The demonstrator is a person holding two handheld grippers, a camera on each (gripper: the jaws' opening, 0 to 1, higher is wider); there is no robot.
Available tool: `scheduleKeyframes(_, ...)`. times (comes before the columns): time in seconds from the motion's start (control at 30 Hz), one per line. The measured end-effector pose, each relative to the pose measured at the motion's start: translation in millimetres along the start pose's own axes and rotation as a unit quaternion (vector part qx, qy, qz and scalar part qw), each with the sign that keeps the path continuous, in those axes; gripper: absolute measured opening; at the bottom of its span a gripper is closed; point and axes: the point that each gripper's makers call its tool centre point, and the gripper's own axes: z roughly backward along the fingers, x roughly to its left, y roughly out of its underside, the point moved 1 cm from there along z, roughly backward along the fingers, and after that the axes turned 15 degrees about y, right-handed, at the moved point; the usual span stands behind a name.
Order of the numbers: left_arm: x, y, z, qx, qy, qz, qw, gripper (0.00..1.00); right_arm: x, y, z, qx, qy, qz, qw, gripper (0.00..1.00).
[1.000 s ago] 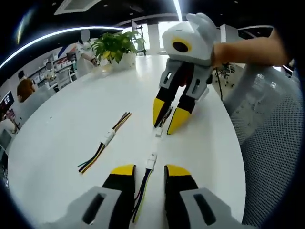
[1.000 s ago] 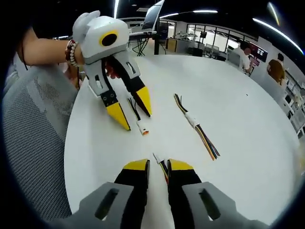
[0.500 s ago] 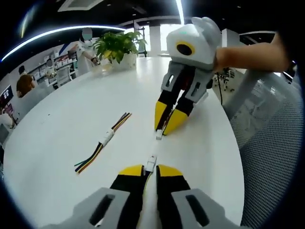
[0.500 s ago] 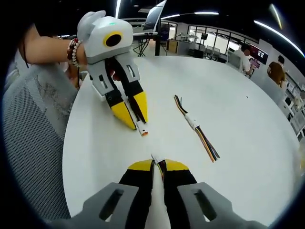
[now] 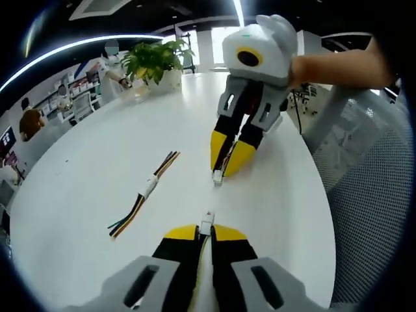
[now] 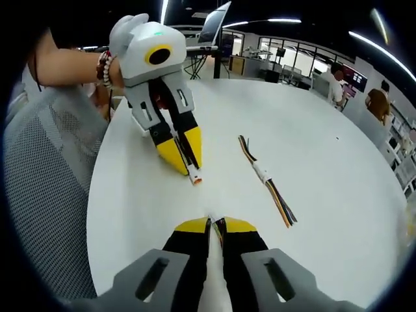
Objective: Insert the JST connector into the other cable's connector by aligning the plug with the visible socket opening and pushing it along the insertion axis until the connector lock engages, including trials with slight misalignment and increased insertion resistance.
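Note:
My left gripper (image 5: 204, 232) is shut on a multicoloured cable just behind its white connector (image 5: 207, 223), which sticks out past the yellow tips. In the right gripper view the same gripper (image 6: 185, 162) holds that connector (image 6: 195, 176), which has an orange end. My right gripper (image 6: 215, 225) is shut on the other cable, and only a sliver of its white plug (image 6: 210, 218) peeks out. In the left gripper view that gripper (image 5: 227, 166) pinches the plug (image 5: 218, 177) low over the white table (image 5: 84, 175). The two connectors face each other with a gap between them.
A spare mated cable pair (image 5: 148, 188) lies on the table, also in the right gripper view as the cable pair (image 6: 263, 172). A potted plant (image 5: 156, 62) stands at the far edge. A grey mesh chair (image 5: 370, 169) is beside the table. People sit in the background.
Both grippers went from open around their cables to shut on them. The two connectors stay apart, at about the same gap as half a second ago.

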Motion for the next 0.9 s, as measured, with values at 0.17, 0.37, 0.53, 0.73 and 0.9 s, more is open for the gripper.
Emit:
scheduleKeyframes(0.17,3.6,-9.3,7,-0.011,-0.012,-0.005,0.9999,0.00,2,-12.4,0,-0.014,0.011,0.021,0.9996,0.04)
scheduleKeyframes(0.37,3.1,-10.4,5,-0.007,-0.013,-0.012,0.9998,0.00,11,-23.3,-5,-0.027,0.005,0.039,0.9989,0.04)
scheduleKeyframes(0.53,2.5,-7.8,3,-0.001,-0.011,-0.011,0.9999,0.00,14,-26.3,-8,-0.031,0.002,0.049,0.9984,0.04)
scheduleKeyframes(0.73,0.9,-9.7,1,0.001,-0.009,-0.016,0.9998,0.00,15,-24.3,-11,-0.023,0.001,0.053,0.9983,0.04)
scheduleKeyframes(0.9,0.3,-12.3,1,0.001,-0.009,-0.023,0.9997,0.00,13,-21.8,-12,-0.016,0.004,0.054,0.9984,0.04)
